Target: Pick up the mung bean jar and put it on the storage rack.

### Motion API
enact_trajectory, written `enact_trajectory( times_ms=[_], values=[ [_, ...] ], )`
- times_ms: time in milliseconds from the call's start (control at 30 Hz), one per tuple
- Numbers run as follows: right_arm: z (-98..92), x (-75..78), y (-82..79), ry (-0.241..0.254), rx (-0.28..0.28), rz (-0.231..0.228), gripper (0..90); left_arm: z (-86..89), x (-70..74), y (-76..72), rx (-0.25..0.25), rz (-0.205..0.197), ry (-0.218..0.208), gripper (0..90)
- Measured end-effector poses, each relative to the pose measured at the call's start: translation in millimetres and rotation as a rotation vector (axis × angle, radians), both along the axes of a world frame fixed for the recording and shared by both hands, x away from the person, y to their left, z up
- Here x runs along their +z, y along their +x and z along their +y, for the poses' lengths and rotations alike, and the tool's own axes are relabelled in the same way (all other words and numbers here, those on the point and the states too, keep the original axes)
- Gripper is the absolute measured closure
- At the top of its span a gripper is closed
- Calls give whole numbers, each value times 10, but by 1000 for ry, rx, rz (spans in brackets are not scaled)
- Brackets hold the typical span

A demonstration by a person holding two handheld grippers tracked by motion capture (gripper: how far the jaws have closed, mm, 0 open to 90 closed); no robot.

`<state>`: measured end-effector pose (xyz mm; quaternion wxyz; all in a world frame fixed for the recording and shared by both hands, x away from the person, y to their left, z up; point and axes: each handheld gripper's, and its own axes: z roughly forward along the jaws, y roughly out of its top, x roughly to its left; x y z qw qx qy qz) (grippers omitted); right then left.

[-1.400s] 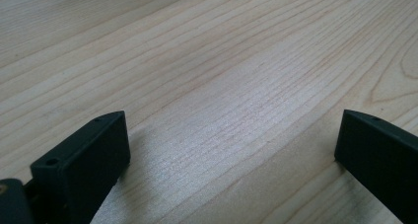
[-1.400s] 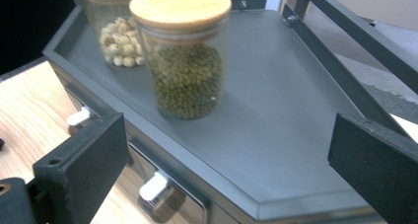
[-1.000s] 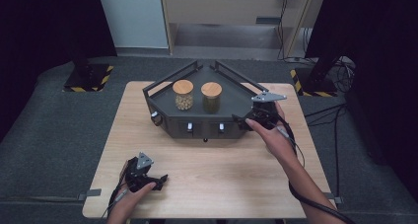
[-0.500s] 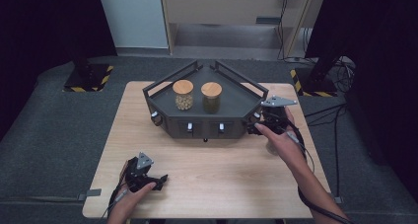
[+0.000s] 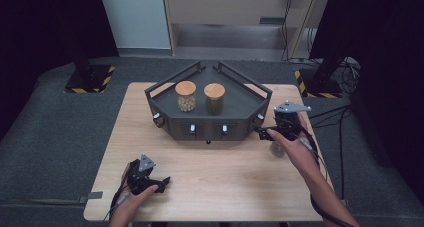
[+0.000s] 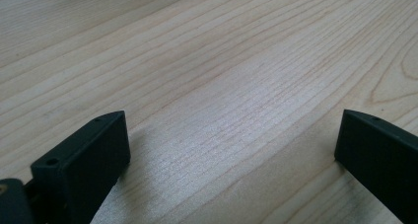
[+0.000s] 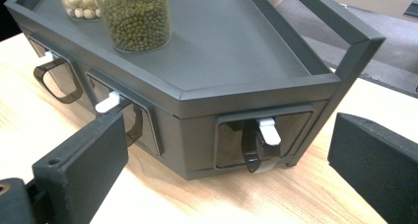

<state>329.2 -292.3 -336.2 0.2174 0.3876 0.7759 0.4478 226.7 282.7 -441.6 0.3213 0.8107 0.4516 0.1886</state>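
One dark grey rack [image 5: 235,109] with angled sides stands at the middle of the far half of the wooden surface [image 5: 210,187], and two glass jars with round wooden lids stand side by side on its top tray. The left jar [image 5: 186,96] holds pale round pieces, and the right jar [image 5: 214,98] holds small green beans, as the right gripper view shows close up. Under the tray the rack carries drawers with white tabs and smoky clear handles: three are countable in the right gripper view, one on the angled right face [image 7: 263,137] and two along the front [image 7: 121,113], and the high view shows a further white knob at the left angled face. No brand, label or readable writing appears on the jars, the rack or the grippers. The right gripper [image 5: 267,133] sits near the right edge of the surface, just beside the rack's right front corner, with its jaws spread wide and nothing between them; they point at the drawer on the angled right face without touching it. A small clear round object [image 5: 276,149] lies on the surface just under the right hand; what it is cannot be told. The left gripper [image 5: 162,182] rests near the front left corner of the surface, well apart from the rack, with its jaws also released wide over bare wood.
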Motion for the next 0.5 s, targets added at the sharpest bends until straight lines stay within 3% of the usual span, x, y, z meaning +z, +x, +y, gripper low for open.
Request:
enact_trajectory(
  times_ms=[500],
  values=[
    [-243,-67,-134,12,-44,3,18,-1,-1,-3,1,-1,0,0]
  ],
)
